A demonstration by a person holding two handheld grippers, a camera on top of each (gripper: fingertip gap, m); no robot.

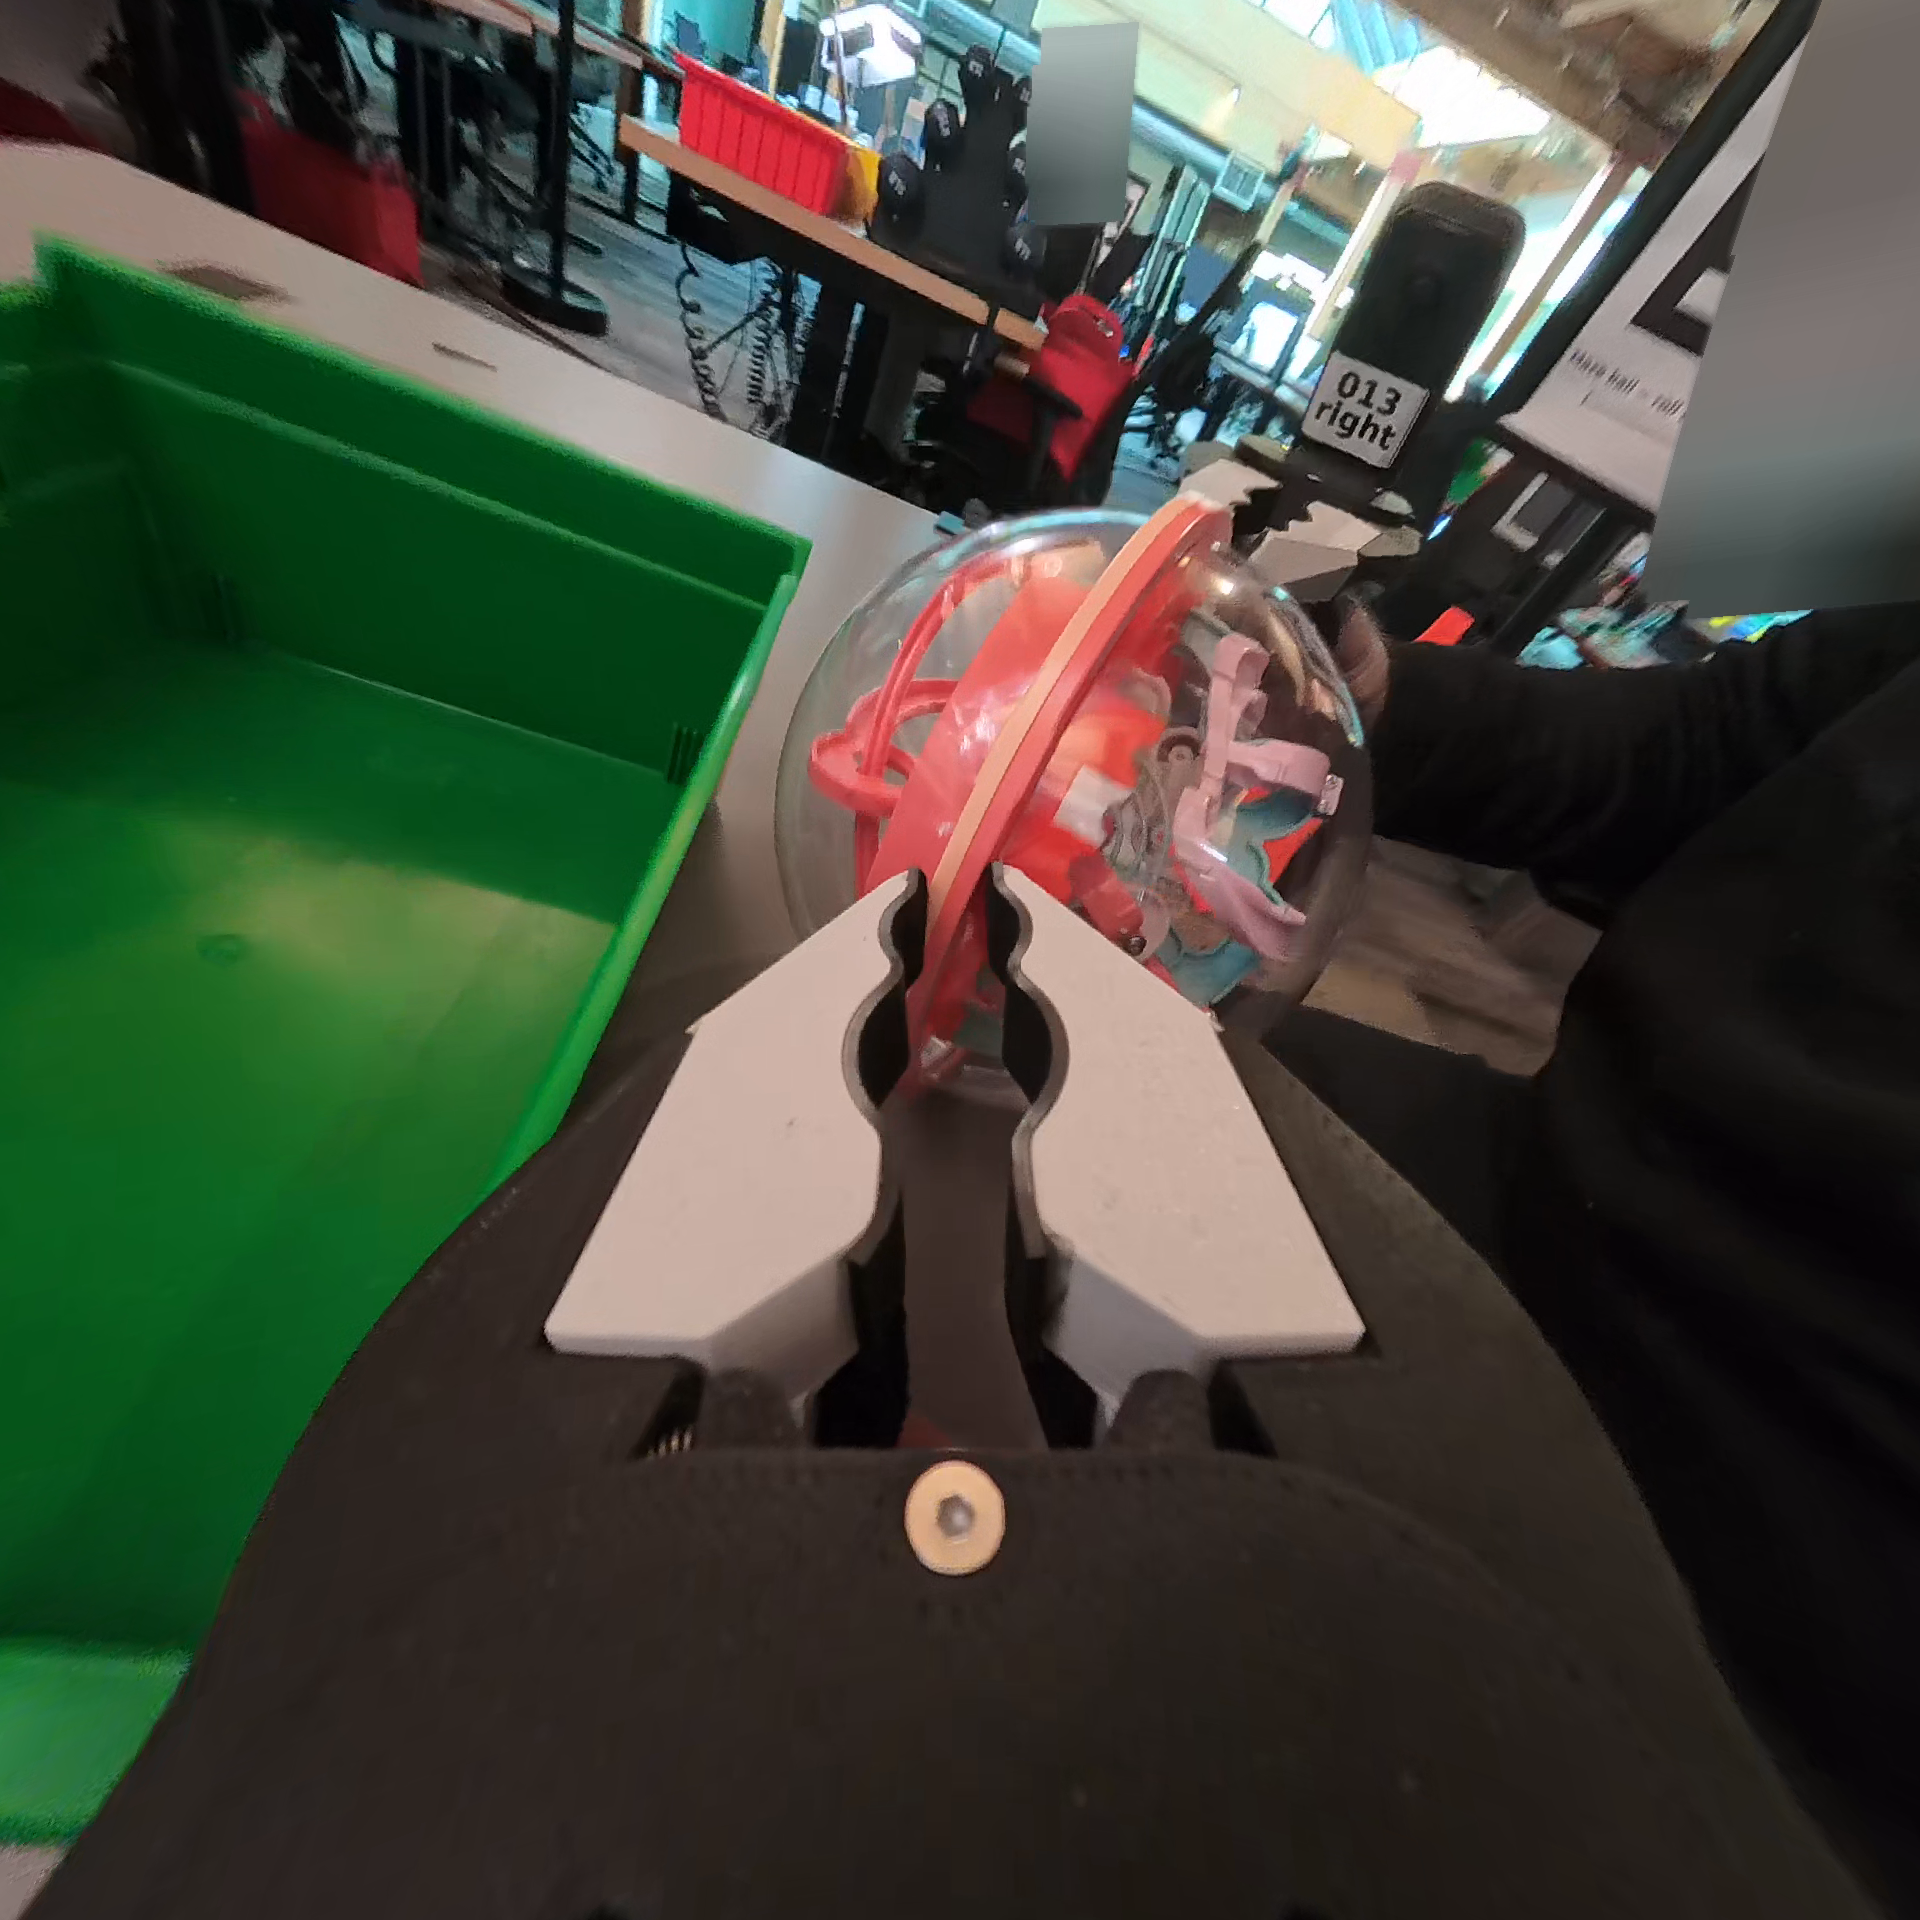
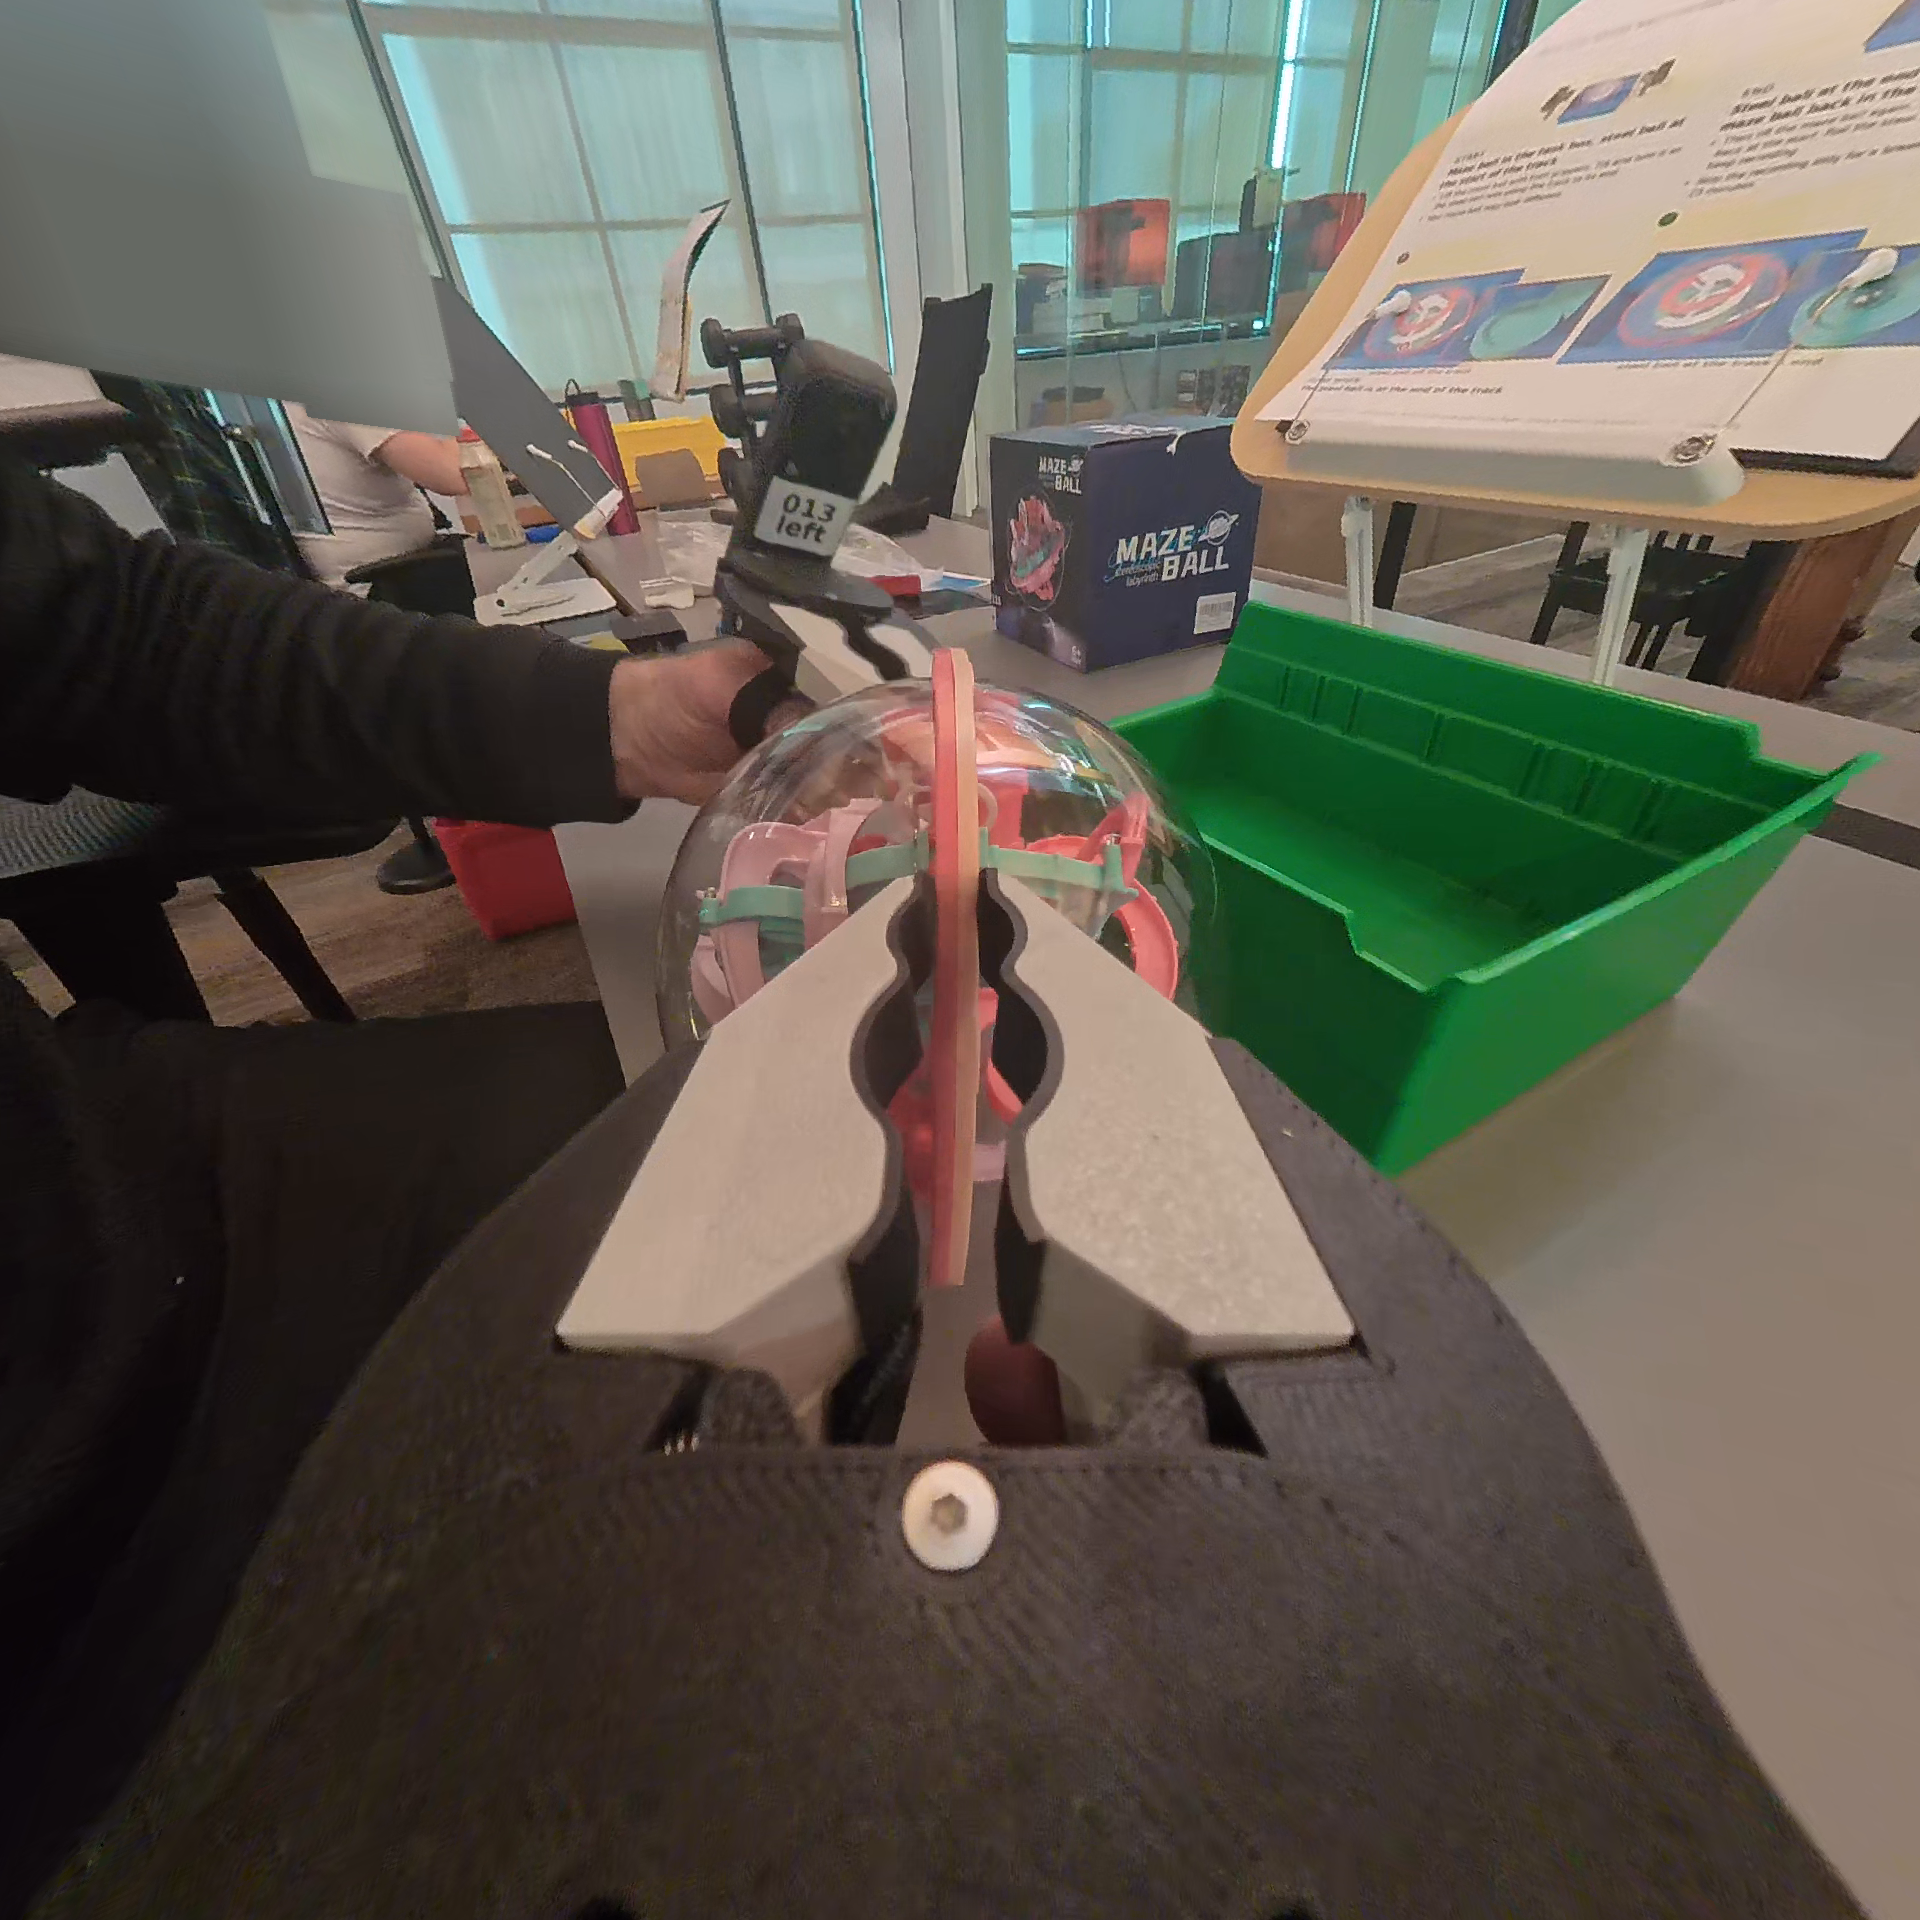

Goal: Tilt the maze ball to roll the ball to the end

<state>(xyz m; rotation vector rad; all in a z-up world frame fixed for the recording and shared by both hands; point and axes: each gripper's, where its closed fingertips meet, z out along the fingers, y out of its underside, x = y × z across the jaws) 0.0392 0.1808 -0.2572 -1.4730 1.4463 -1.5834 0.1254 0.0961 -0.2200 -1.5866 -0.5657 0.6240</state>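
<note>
Grey tabletop (image 2: 1662, 1299), smooth and matte, with a ribbed green plastic bin (image 2: 1507, 914) just beside the maze ball (image 2: 831, 821), lifted between both grippers. Left gripper (image 1: 958, 883) and right gripper (image 2: 948, 894) each clamped with wavy-edged grey fingers (image 2: 790, 1091) on the thin coral rim ring (image 2: 951, 748) circling the clear glossy sphere of pink, teal and red tracks. Best tilted slowly, both wrists turning together, grip kept firm on the narrow ring; small ball not made out.

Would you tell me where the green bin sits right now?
The green bin sits on the grey table, right of the maze ball in the right wrist view, left of it in the other.
</note>
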